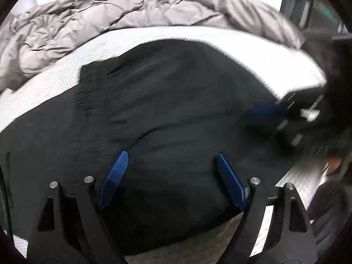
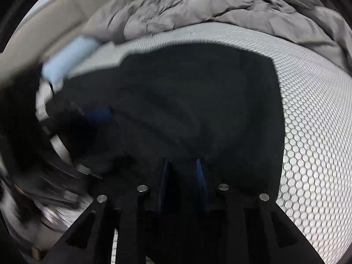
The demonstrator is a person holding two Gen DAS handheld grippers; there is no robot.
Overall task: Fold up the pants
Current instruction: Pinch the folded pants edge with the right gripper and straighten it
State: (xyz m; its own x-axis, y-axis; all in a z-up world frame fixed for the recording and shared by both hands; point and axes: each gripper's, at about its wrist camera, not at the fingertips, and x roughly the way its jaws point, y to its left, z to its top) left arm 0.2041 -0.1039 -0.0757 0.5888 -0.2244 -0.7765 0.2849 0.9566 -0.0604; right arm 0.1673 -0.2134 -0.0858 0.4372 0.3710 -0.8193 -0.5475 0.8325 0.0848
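- The pants lie spread flat on the bed, a dark slab over the white dotted mattress cover.
- My left tool hangs over the near part of the pants with its blue fingers wide apart, nothing between them.
- My right tool sits low on the near edge of the pants, fingers a narrow gap apart; can't tell if there's fabric pinched in there, it's all black.
- A crumpled grey duvet is bunched up past the pants.
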